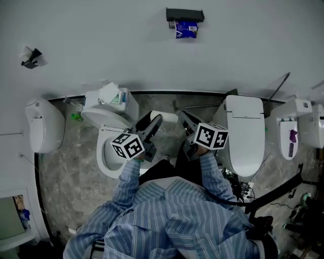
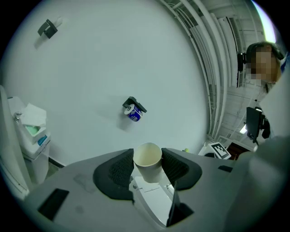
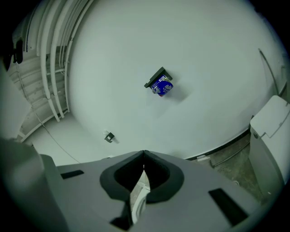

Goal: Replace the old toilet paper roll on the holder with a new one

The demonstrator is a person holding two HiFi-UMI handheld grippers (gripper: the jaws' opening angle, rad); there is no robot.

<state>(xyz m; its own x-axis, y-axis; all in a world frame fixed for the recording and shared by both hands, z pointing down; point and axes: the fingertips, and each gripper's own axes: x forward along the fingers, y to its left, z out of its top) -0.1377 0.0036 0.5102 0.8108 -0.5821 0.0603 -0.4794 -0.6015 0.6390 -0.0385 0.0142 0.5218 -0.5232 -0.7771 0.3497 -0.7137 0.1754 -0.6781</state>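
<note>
Left gripper pinches one cream cardboard tube; right gripper pressed together, empty. One blue-wrapped roll on the black wall holder at twelve o'clock.

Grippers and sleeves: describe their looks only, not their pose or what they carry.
The left gripper and the right gripper each have a grey moulded body, black ribbed fingers and a white cube printed with black square markers. The person's sleeves are blue-and-white striped shirt cloth.
</note>
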